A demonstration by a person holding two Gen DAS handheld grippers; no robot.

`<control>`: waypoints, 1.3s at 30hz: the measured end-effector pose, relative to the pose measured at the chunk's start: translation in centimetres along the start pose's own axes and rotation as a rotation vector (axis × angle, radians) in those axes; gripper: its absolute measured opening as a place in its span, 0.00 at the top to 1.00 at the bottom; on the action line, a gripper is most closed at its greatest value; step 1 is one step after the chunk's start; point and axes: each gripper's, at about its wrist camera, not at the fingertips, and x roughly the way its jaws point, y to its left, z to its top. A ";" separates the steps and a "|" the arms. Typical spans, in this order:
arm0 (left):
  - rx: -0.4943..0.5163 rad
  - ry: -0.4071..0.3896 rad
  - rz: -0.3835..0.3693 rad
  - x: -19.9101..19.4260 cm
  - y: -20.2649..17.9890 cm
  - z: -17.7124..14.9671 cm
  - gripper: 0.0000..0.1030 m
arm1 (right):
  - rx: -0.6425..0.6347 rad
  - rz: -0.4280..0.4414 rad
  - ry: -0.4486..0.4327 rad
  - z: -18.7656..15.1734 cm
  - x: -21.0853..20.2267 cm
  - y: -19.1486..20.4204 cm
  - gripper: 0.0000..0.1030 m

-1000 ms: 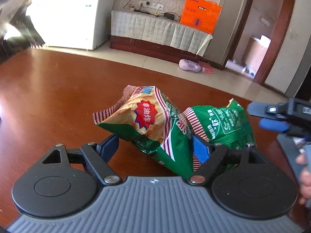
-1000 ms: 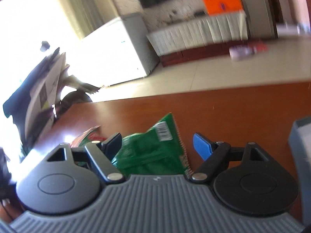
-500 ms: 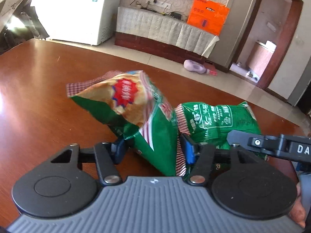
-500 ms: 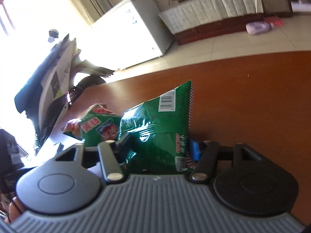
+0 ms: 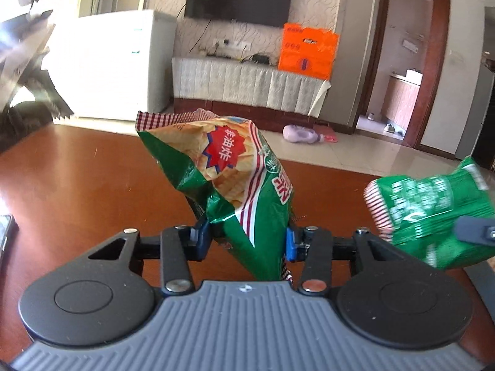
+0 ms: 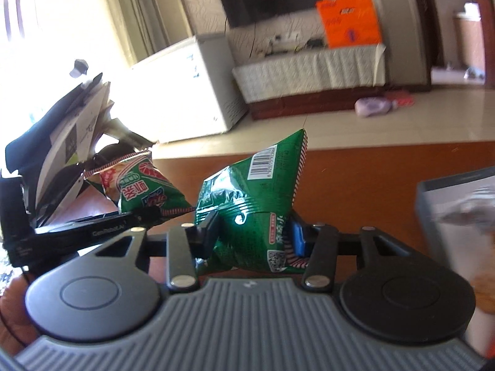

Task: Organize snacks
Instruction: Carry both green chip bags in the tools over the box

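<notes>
Two handheld grippers each carry a snack bag above a brown table (image 5: 77, 185).

The left gripper (image 5: 246, 239) has just closed on a chip bag (image 5: 229, 179); the right gripper (image 6: 252, 235) likewise on a green bag (image 6: 250, 198). Both bags hang clear of the table, probably bound for the grey bin (image 6: 433, 204) at its right edge.

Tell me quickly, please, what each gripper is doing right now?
Left gripper: jaws just closed on the chip bag.
Right gripper: jaws just closed on the green snack bag.
</notes>
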 end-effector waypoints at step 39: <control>0.205 -0.033 -0.197 -8.5 -26.5 -3.8 0.51 | 0.078 -0.165 -0.360 -0.9 -19.6 -7.9 0.54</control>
